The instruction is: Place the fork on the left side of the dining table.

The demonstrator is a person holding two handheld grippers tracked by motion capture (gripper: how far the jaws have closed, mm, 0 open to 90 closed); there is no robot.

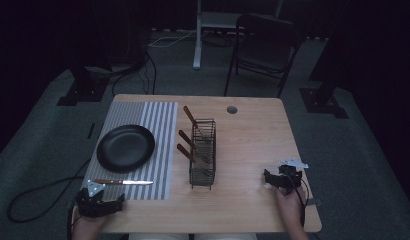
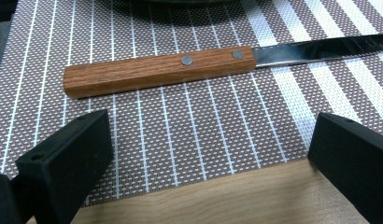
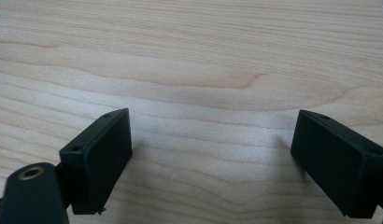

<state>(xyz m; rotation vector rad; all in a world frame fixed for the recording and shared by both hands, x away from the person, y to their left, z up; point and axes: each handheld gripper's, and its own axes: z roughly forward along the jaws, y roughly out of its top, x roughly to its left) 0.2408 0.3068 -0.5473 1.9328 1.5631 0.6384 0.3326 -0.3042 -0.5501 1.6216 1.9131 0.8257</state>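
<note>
- Nearest, at the front edge of the wooden table [image 1: 253, 150], the left gripper [image 1: 99, 204] sat at the near-left corner and the right gripper [image 1: 279, 178] at the near right, each held by a hand coming in from below.
- Close up, the left gripper's jaws stood wide apart and held nothing, hovering over the near edge of the striped placemat [image 2: 189, 130]; the knife [image 2: 189, 67] lay just ahead of them, untouched, its wooden handle to the left and its blade running right.
- Likewise, the right gripper's jaws were spread wide over bare wood grain, gripping nothing.
- Farther in, a black plate [image 1: 125, 147] rested on the placemat beyond the knife.
- Mid-table, a wire rack [image 1: 203, 155] held three wooden-handled utensils [image 1: 188, 135], their handles leaning up to the left.
- Beyond the table, grey carpet carried loose cables, a dark chair [image 1: 265, 47] and stand legs in a dim room.
</note>
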